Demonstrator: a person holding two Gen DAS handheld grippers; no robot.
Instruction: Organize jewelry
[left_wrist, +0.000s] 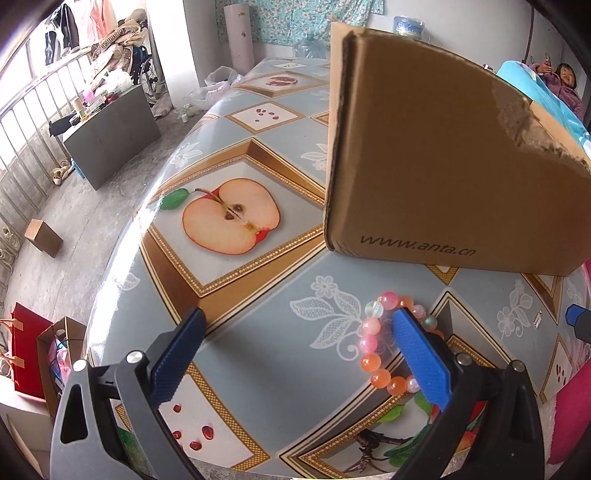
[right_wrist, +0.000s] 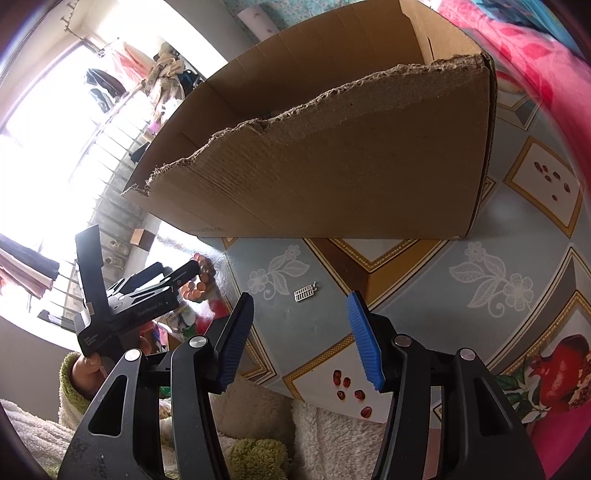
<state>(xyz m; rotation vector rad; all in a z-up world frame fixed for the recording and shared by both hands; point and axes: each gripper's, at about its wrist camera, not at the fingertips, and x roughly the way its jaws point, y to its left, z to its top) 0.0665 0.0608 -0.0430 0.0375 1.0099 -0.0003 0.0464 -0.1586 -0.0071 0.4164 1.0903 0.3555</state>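
A pink and orange bead bracelet (left_wrist: 373, 350) lies on the patterned tablecloth; it also shows far left in the right wrist view (right_wrist: 197, 284). My left gripper (left_wrist: 299, 317) is open, its right finger (left_wrist: 417, 354) over the bracelet's ring. A small silver charm (right_wrist: 306, 293) lies on the cloth ahead of my open, empty right gripper (right_wrist: 301, 304); it shows small in the left wrist view (left_wrist: 538, 319). An open cardboard box (left_wrist: 443, 147) with a torn front wall stands just behind both items (right_wrist: 332, 155).
The table's left edge (left_wrist: 122, 280) drops to a concrete floor with a grey cabinet (left_wrist: 110, 133) and a small carton (left_wrist: 43, 236). A pink cloth (right_wrist: 535, 55) lies beyond the box on the right. A fluffy sleeve (right_wrist: 258, 424) is below the right gripper.
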